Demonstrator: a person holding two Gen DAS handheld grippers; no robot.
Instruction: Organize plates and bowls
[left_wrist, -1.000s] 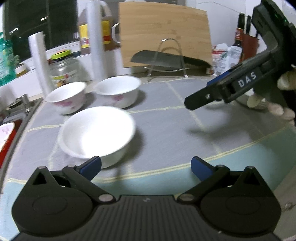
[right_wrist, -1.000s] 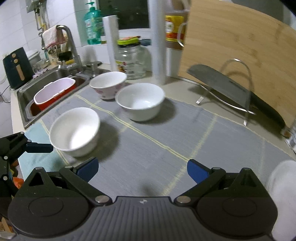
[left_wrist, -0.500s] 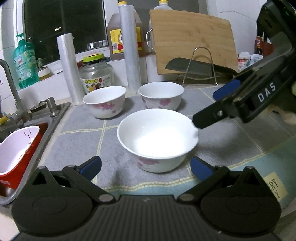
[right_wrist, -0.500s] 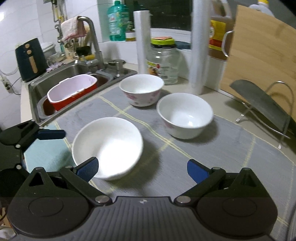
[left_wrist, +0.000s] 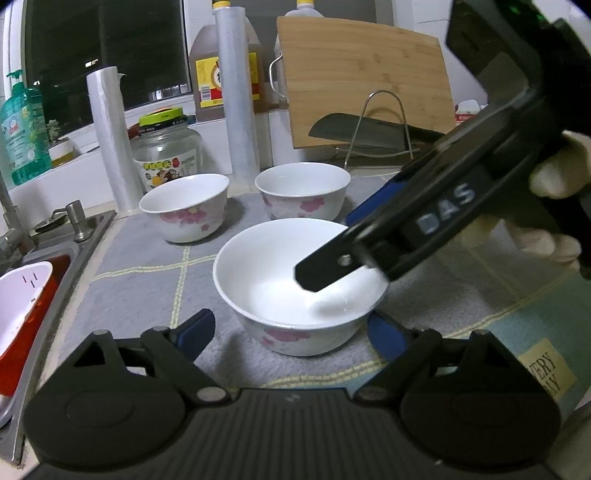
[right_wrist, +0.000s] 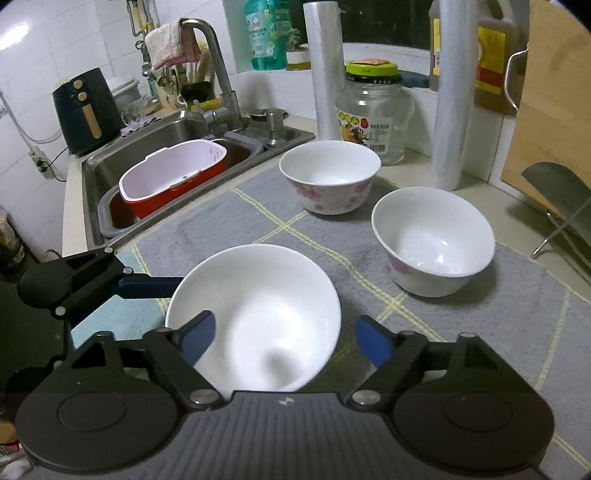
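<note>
Bowl (left_wrist: 295, 295) nearest to us stands on the grey mat (left_wrist: 147, 266), between both hand-held grippers. We see the left hand-held gripper (left_wrist: 291, 328) and the right hand-held gripper (right_wrist: 284, 332) have just been closing around it, pads apart from its wall.

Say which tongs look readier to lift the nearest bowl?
Probably the right tongs: their jaws, just closing, straddle the bowl's rim, one finger inside. The left tongs, also just closing, bracket the whole bowl.

glass jar (right_wrist: 373, 114), chopping board (left_wrist: 365, 77), dish soap (left_wrist: 22, 129)
</note>
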